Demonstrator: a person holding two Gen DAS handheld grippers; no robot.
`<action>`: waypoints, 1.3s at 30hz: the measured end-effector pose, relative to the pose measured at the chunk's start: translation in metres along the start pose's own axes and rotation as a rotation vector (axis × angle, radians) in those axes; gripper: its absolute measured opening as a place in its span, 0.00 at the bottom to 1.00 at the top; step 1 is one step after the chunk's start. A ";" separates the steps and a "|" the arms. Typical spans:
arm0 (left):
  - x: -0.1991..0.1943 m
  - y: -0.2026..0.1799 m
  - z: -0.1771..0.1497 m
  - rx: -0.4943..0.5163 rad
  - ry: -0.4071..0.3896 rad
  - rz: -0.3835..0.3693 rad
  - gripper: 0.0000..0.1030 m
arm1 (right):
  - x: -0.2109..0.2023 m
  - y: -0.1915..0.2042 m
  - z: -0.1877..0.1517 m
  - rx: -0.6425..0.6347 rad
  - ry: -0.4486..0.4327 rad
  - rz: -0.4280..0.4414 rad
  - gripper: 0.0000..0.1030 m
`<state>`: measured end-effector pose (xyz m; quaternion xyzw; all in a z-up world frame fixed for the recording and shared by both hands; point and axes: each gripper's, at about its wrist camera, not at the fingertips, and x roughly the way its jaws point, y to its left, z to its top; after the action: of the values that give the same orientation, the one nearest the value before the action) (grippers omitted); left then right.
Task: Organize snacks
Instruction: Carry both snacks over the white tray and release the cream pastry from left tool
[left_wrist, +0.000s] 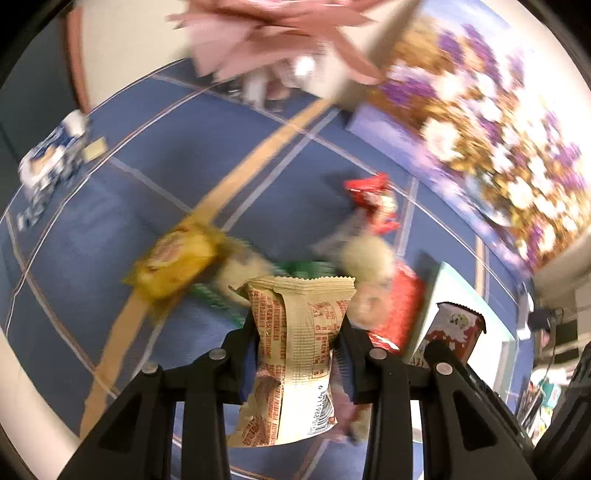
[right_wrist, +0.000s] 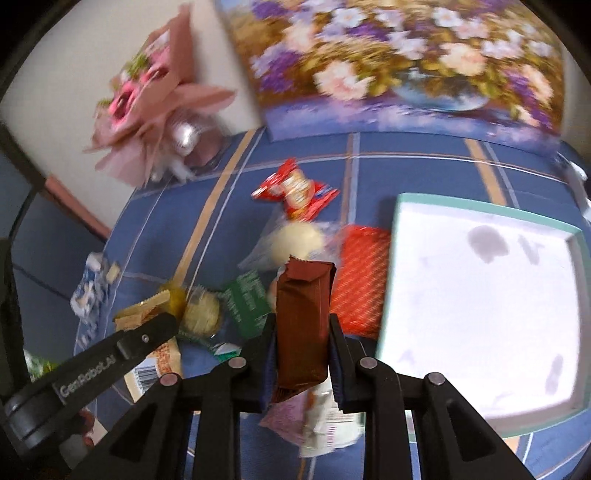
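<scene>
Counter (right_wrist: 424, 162), covered in blue cloth with tan and white stripes. One container: a shallow tray (right_wrist: 484, 221) with a mint-green rim and white floor, at the right side of the counter; nothing lies in it, only faint grey shadows on the floor. Left tongs (left_wrist: 297, 332): closed on a beige snack packet (left_wrist: 299, 332) with red print and a barcode, held upright between the jaws, clear of the cloth. Right tongs (right_wrist: 301, 332): closed on a brown foil snack bar (right_wrist: 303, 314), upright, just left of the tray's near rim and above the cloth. Loose snacks on the cloth, all outside the tray: a red patterned packet (right_wrist: 360, 273) lying against the tray's left rim; a round cream-coloured sweet in clear wrap (right_wrist: 295, 240) beside it; a red and white packet (right_wrist: 295, 192) farther back; a green packet (right_wrist: 247, 302); a yellow packet (left_wrist: 177, 262); a blue and white packet (left_wrist: 51, 162) well apart at the left. A pink wrapped bouquet (right_wrist: 147, 107) and a flower painting (right_wrist: 399, 62) stand at the back, against the wall.
</scene>
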<state>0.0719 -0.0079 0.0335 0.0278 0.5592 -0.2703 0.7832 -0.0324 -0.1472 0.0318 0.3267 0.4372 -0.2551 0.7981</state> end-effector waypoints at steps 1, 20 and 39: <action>0.000 -0.010 -0.003 0.020 0.002 -0.006 0.37 | -0.004 -0.008 0.002 0.020 -0.011 -0.012 0.25; 0.072 -0.196 -0.033 0.344 0.094 -0.090 0.37 | -0.058 -0.209 0.019 0.401 -0.111 -0.283 0.25; 0.107 -0.232 -0.032 0.362 0.079 0.076 0.39 | -0.042 -0.266 0.027 0.366 -0.089 -0.428 0.25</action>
<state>-0.0362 -0.2364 -0.0137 0.1998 0.5304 -0.3352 0.7526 -0.2222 -0.3368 -0.0005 0.3544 0.4073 -0.5065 0.6723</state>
